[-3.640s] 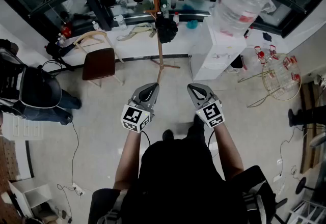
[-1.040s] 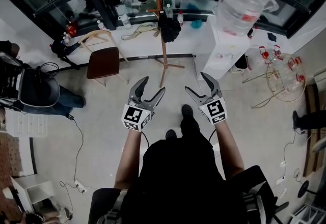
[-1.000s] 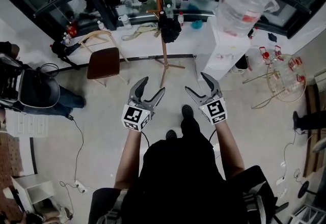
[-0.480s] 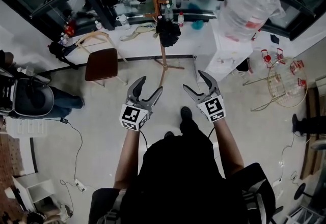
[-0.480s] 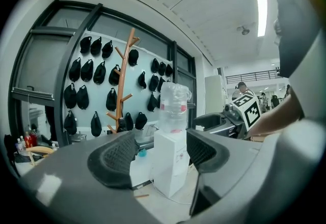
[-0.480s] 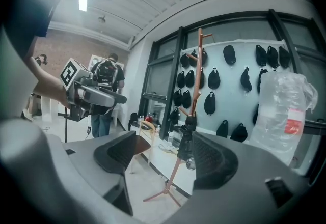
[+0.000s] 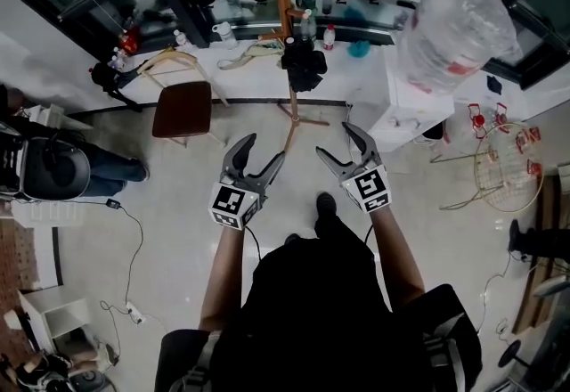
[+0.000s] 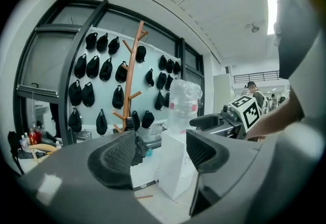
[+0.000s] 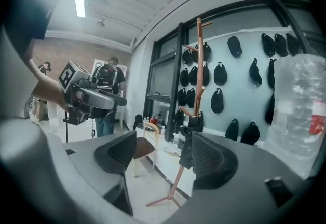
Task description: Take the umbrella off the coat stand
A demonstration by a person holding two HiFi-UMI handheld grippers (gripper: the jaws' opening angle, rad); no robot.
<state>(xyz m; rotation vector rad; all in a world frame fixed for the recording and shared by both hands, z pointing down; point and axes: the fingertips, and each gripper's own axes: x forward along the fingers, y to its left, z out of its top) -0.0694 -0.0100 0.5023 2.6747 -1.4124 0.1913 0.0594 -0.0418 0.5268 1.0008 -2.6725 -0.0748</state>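
Note:
A tall orange wooden coat stand (image 7: pixel 283 7) rises ahead of me, its tripod feet on the floor. A folded black umbrella (image 7: pixel 304 66) hangs from one of its pegs. My left gripper (image 7: pixel 257 159) is open and empty, below and left of the stand's base. Just right of the base, my right gripper (image 7: pixel 339 148) also stands open with nothing in it. In the left gripper view the stand (image 8: pixel 128 80) shows beyond the open jaws, the umbrella (image 8: pixel 138 150) partly behind the left pad. The right gripper view has the stand (image 9: pixel 197 70) and umbrella (image 9: pixel 187 152) between its jaws, still at a distance.
A brown chair (image 7: pixel 182 110) stands left of the stand. A white water dispenser (image 7: pixel 403 105) with a large clear bottle (image 7: pixel 455 23) is at the right. A white counter (image 7: pixel 249 61) with bottles runs behind. Black caps (image 8: pixel 106 69) hang on the wall. A wire basket (image 7: pixel 505 163) sits far right.
I have stepped closer to the coat stand, which now lies nearer both grippers. The grippers went from shut to open earlier and stay open.

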